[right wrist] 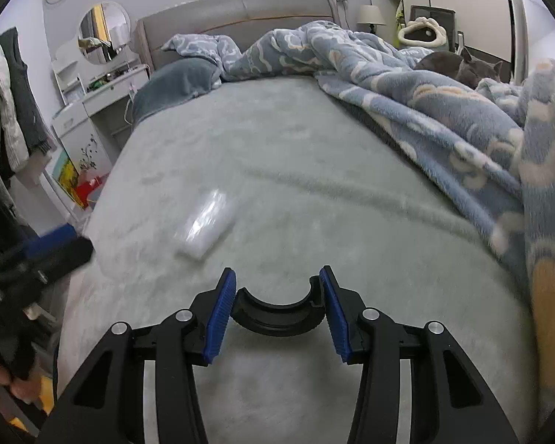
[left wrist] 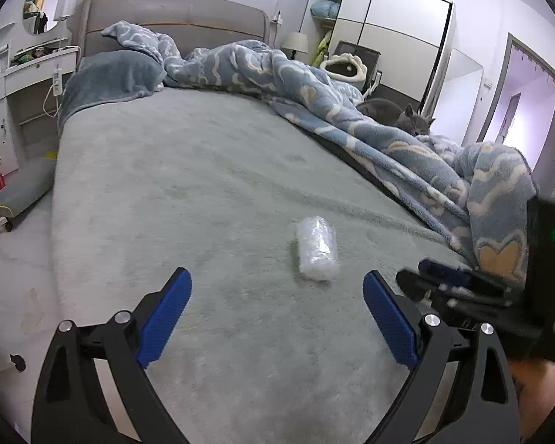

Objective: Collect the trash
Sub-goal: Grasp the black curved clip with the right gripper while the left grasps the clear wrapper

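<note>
A clear crumpled plastic wrapper (left wrist: 317, 248) (right wrist: 205, 224) lies on the grey bed sheet (left wrist: 203, 185). My left gripper (left wrist: 277, 275) hovers low over the sheet just short of the wrapper, open wide with nothing between its blue pads. My right gripper (right wrist: 277, 272) is shut on a black half-ring piece (right wrist: 273, 327), whose two ends sit against the blue pads. The wrapper lies ahead and to the left of it. Each gripper shows at the edge of the other's view: the right gripper (left wrist: 416, 273) at the right, the left gripper (right wrist: 55, 244) blurred at the left.
A rumpled blue cloud-pattern blanket (left wrist: 407, 155) (right wrist: 444, 118) runs along the bed's right side, with a grey cat (left wrist: 399, 114) (right wrist: 458, 63) lying behind it. A pillow (left wrist: 111, 77) sits at the head. A white dresser (left wrist: 26, 85) and the floor lie to the left.
</note>
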Action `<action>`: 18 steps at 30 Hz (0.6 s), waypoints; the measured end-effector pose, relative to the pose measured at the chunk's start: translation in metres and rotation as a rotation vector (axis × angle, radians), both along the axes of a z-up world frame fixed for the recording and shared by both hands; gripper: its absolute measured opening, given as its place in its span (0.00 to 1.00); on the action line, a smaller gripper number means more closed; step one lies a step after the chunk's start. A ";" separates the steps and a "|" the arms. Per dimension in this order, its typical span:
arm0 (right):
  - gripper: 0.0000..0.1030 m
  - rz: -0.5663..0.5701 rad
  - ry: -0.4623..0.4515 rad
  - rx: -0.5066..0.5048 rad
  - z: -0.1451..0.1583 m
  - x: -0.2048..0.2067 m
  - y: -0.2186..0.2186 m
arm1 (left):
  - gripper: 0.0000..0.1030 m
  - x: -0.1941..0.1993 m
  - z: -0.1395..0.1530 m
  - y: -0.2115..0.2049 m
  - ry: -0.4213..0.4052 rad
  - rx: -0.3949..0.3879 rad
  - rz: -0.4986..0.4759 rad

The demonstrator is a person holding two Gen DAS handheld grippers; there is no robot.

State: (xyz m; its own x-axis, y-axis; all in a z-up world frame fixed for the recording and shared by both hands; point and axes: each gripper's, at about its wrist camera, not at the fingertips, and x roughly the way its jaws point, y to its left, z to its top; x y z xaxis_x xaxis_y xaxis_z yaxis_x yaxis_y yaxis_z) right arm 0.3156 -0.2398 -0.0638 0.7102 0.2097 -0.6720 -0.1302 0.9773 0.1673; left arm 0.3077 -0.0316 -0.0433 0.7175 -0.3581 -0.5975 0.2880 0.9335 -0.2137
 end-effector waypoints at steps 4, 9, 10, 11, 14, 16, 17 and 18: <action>0.46 0.068 0.001 0.061 0.005 0.015 -0.014 | 0.92 0.011 -0.007 -0.017 0.013 0.011 -0.024; 0.46 0.154 0.048 0.081 0.000 0.032 -0.024 | 0.90 0.025 -0.018 -0.031 0.039 0.009 -0.050; 0.46 0.165 0.053 0.081 0.000 0.035 -0.025 | 0.87 0.028 -0.020 -0.033 0.044 0.009 -0.053; 0.46 0.176 0.054 0.078 -0.001 0.037 -0.026 | 0.86 0.031 -0.022 -0.035 0.049 0.011 -0.054; 0.46 0.234 0.056 0.073 0.000 0.043 -0.024 | 0.81 0.041 -0.028 -0.040 0.073 0.001 -0.059; 0.46 0.271 0.063 0.073 0.000 0.047 -0.023 | 0.77 0.047 -0.033 -0.042 0.093 -0.006 -0.063; 0.46 0.290 0.069 0.071 -0.002 0.049 -0.022 | 0.74 0.051 -0.035 -0.043 0.104 -0.011 -0.068; 0.46 0.295 0.070 0.068 -0.002 0.051 -0.023 | 0.73 0.053 -0.036 -0.044 0.110 -0.013 -0.072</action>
